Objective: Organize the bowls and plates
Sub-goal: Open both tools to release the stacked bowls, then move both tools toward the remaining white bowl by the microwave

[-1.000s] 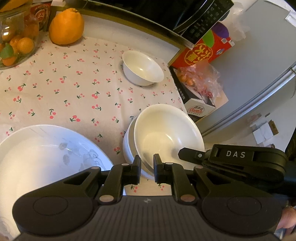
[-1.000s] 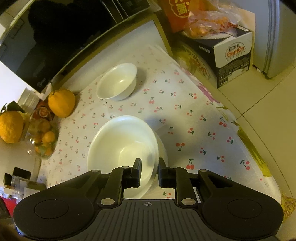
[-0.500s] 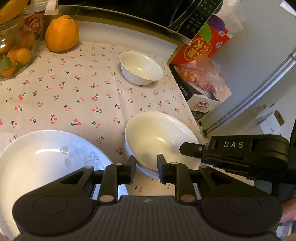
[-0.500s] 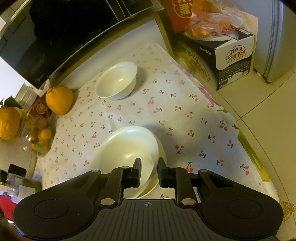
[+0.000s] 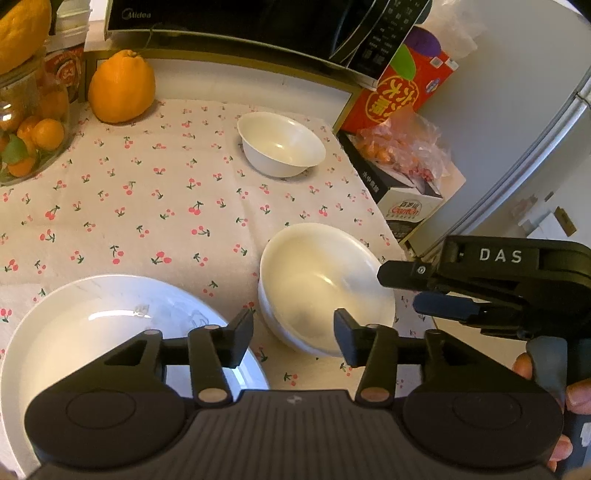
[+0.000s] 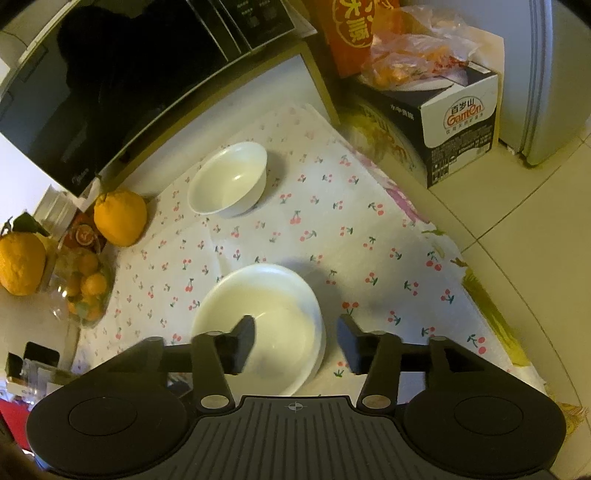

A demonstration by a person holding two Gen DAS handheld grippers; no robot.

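Two white bowls sit nested (image 5: 325, 284) near the table's right edge on the cherry-print cloth; they also show in the right wrist view (image 6: 266, 321). A smaller white bowl (image 5: 280, 144) stands farther back, also in the right wrist view (image 6: 229, 181). A large white plate (image 5: 110, 332) lies at the front left. My left gripper (image 5: 293, 339) is open and empty, just in front of the nested bowls. My right gripper (image 6: 295, 341) is open and empty, its jaws either side of the stack's near rim; it shows from the side in the left wrist view (image 5: 424, 291).
A large orange fruit (image 5: 122, 86) and a glass bowl of small oranges (image 5: 26, 140) stand at the back left. A microwave (image 5: 258, 26) is behind. Boxes with a bag of fruit (image 5: 402, 162) stand to the right of the table, beside a fridge (image 5: 517, 110).
Both grippers opened and let go of the upper bowl, which settled level into the lower one. Both grippers drew back from the stack.
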